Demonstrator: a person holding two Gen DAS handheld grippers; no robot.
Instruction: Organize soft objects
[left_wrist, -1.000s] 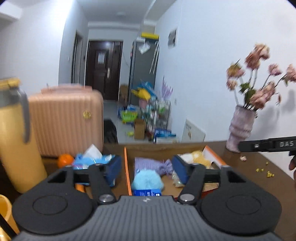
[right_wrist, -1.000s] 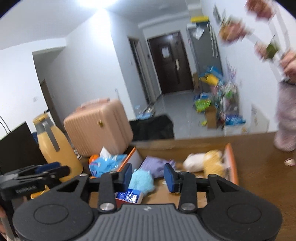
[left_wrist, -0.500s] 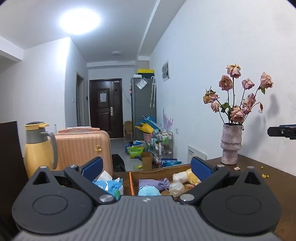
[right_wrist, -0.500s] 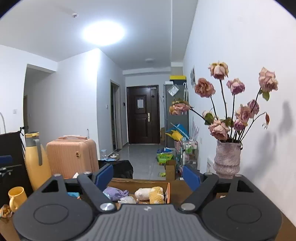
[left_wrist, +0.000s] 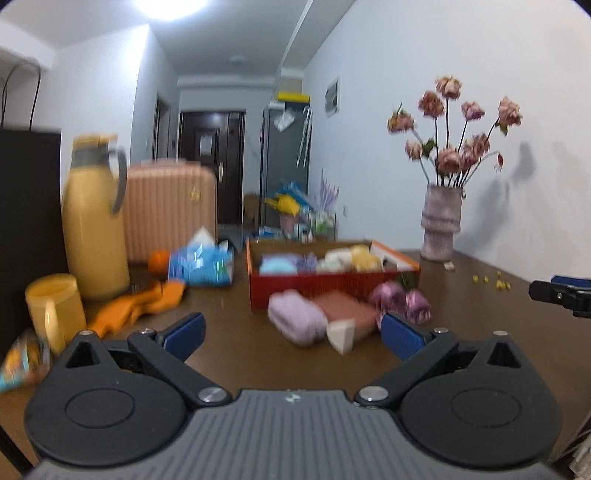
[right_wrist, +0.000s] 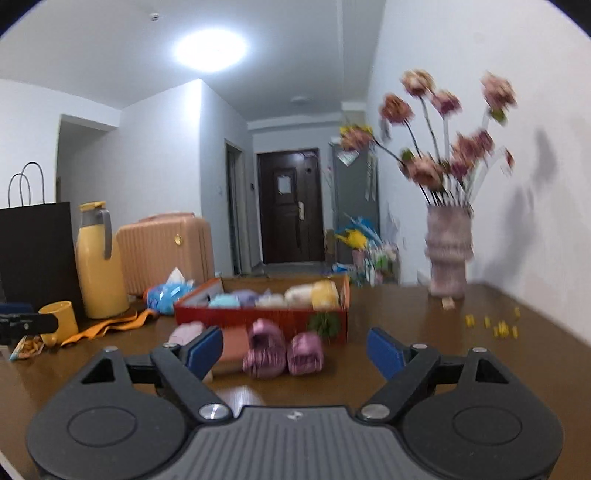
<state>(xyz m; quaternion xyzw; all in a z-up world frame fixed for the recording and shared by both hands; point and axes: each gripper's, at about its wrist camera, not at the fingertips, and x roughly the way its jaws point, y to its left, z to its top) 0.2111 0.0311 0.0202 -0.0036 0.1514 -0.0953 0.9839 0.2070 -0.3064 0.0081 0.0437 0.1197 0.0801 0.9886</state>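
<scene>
Soft objects: I see a loose cluster on the tabletop (left_wrist: 229, 354) just near of the red box (left_wrist: 332, 286).
Left gripper (left_wrist: 291, 334): my fingers (left_wrist: 400, 338) stand wide, nothing between them, above bare wood.
Right gripper (right_wrist: 295, 349): fingers (right_wrist: 203, 349) wide too, nothing gripped; the cluster lies beyond them.
Cluster: lilac plush (left_wrist: 295, 319) at left, touching a brown sponge block (left_wrist: 347, 312); a white wedge (left_wrist: 341, 334) nearest; two shiny purple pieces (right_wrist: 282, 350) at right.
Box contents: blue, lavender, white and yellow soft pieces; blur hides detail.
Left side: orange cloth (left_wrist: 136, 306), yellow mug (left_wrist: 55, 314), yellow thermos (left_wrist: 96, 218), blue packet (left_wrist: 201, 264).
Far right: vase of dried roses (left_wrist: 441, 225) by the wall.
</scene>
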